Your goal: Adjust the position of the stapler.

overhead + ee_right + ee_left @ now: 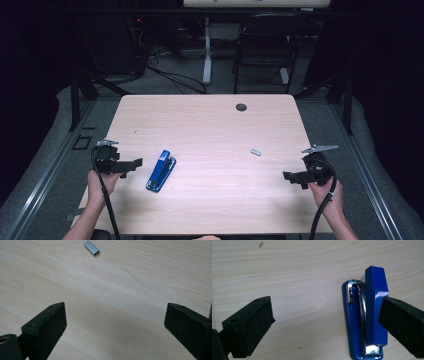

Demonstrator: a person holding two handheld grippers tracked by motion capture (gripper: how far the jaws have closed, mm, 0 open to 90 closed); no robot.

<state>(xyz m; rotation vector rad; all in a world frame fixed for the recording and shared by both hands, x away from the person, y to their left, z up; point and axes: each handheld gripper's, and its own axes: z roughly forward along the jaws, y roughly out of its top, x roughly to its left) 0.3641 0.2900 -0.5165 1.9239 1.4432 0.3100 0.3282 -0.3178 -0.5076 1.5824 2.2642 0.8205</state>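
A blue stapler point(161, 171) lies on the pale wood bench point(210, 125), on its left half and near the front edge. It sits at a slant, with 1 end pointing toward the front of the bench. In the left gripper view the stapler point(365, 317) is open, so its shiny metal strip shows beside the blue top part. The left gripper point(134, 164) is just beside the stapler, on its left, and points at it. Its 2 black fingers point(252, 327) are wide apart and hold nothing. In that view 1 finger stands in front of the stapler's right side, and I cannot tell if it touches. A hand holds this gripper from below, and a black cable trails down from it. Farther right on the bench lies a small silver block of staples point(256, 152), well apart from the stapler. The right gripper point(292, 177) is near the right front corner of the bench and points toward the staples point(91, 248). Its 2 fingers point(47, 327) are wide apart too, with bare wood between them. A small dark round cap point(241, 107) sits near the far edge of the bench.
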